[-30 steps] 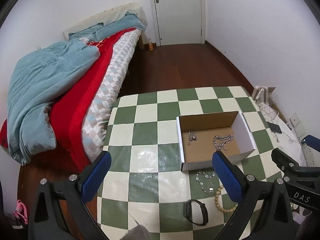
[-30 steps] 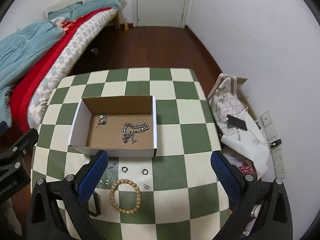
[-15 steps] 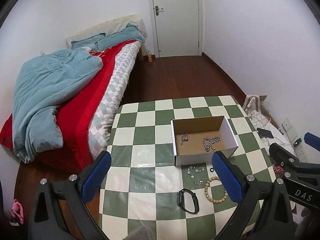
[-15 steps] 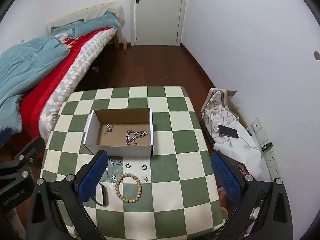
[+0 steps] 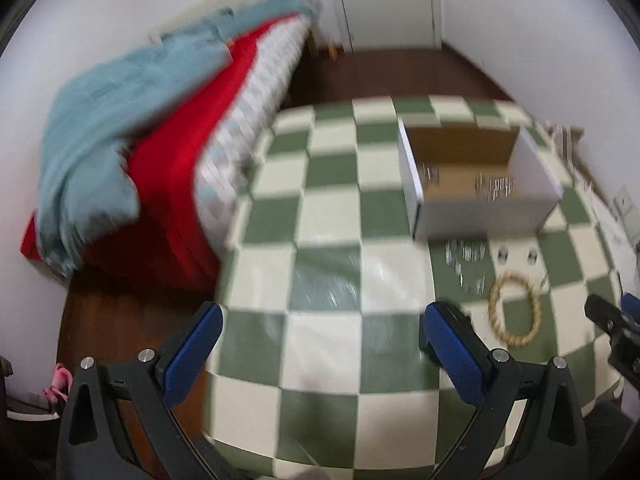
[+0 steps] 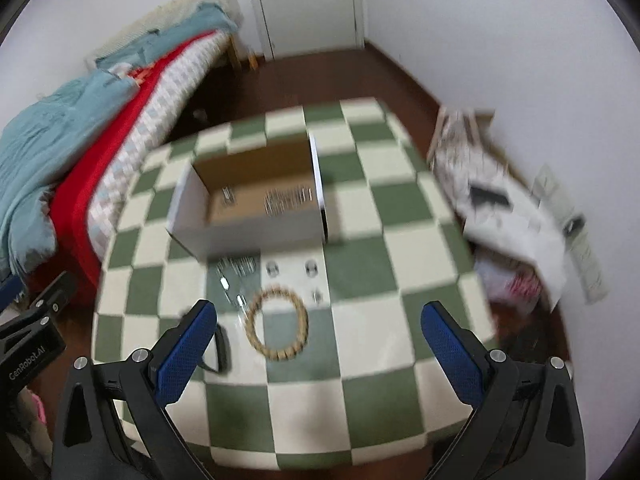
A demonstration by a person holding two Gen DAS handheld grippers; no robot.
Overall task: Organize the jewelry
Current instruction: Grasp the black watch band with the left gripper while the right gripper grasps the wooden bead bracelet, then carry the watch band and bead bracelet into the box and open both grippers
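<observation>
An open cardboard box stands on the checked table, with a silver chain and a smaller silver piece inside. In front of it lie a wooden bead bracelet, a loose silver chain, two small rings and a black band. My left gripper is open and empty over the table's left part. My right gripper hovers just short of the bracelet, its jaws wide but closing, with nothing gripped between them.
A bed with red and blue covers runs along the table's left side. White bags and papers with a dark phone lie on the floor at the right, below wall sockets. A closed door is at the back.
Both grippers have dropped and tilted toward the table, so the box and jewelry look bigger and blurred. The right jaws have narrowed slightly.
</observation>
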